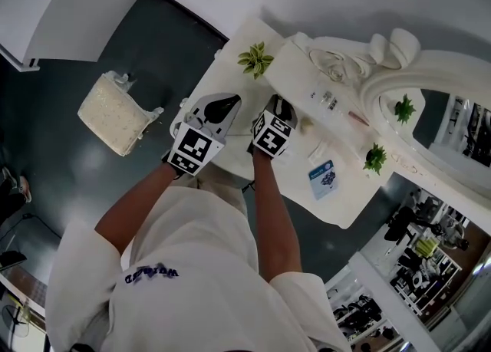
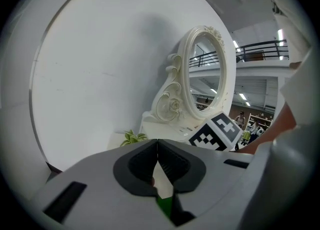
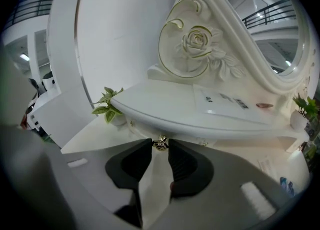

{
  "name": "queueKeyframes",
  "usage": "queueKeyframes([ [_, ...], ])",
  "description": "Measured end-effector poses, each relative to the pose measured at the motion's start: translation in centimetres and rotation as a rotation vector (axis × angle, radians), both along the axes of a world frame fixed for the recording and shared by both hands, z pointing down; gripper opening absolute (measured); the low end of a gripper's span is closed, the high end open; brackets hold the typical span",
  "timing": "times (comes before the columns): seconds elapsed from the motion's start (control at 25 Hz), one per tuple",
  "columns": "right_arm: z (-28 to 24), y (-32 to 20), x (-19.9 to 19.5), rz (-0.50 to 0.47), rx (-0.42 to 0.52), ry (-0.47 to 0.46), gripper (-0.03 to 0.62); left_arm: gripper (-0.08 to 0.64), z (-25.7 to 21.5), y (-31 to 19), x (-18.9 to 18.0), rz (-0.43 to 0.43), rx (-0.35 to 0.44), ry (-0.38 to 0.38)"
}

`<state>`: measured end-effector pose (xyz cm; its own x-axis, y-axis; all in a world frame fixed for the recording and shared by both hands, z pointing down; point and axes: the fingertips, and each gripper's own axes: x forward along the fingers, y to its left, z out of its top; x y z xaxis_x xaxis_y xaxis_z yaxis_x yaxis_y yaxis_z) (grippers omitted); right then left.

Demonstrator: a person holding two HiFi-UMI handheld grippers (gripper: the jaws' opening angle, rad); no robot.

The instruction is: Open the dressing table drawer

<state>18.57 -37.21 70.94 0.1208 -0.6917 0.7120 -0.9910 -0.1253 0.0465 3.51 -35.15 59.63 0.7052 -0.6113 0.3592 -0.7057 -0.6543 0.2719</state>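
Note:
The white dressing table (image 1: 238, 86) carries an ornate oval mirror (image 1: 445, 113). Both grippers are at its front edge. In the right gripper view a small gold drawer knob (image 3: 160, 144) sits under the curved tabletop (image 3: 170, 106). My right gripper (image 3: 160, 145) has the knob pinched between its two dark fingertips. From the head view that gripper (image 1: 281, 106) points down at the table's front. My left gripper (image 1: 222, 105) is just left of it. Its jaws (image 2: 157, 142) are shut tip to tip, with nothing seen between them. The drawer front is mostly hidden behind the grippers.
A small potted plant (image 1: 255, 59) stands at the table's left corner, and two more plants (image 1: 375, 157) stand near the mirror. A blue card (image 1: 323, 177) lies on the tabletop. A cream cushioned stool (image 1: 115, 115) stands on the dark floor to the left.

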Motion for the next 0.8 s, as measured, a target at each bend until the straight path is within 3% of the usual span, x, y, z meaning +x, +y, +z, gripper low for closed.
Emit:
queueKeyframes([
  [0.12, 0.2, -0.4, 0.0, 0.007, -0.005, 0.006, 0.109, 0.011, 0.2, 0.7, 0.7, 0.019, -0.007, -0.001],
  [0.28, 0.2, 0.0, 0.2, 0.046, 0.019, -0.07, 0.104, 0.011, 0.6, 1.8, 1.0, 0.035, -0.026, 0.007],
  [0.8, 0.5, 0.5, -0.2, -0.012, -0.029, -0.082, 0.101, 0.011, 1.0, 3.3, 0.6, 0.04, -0.038, -0.037],
])
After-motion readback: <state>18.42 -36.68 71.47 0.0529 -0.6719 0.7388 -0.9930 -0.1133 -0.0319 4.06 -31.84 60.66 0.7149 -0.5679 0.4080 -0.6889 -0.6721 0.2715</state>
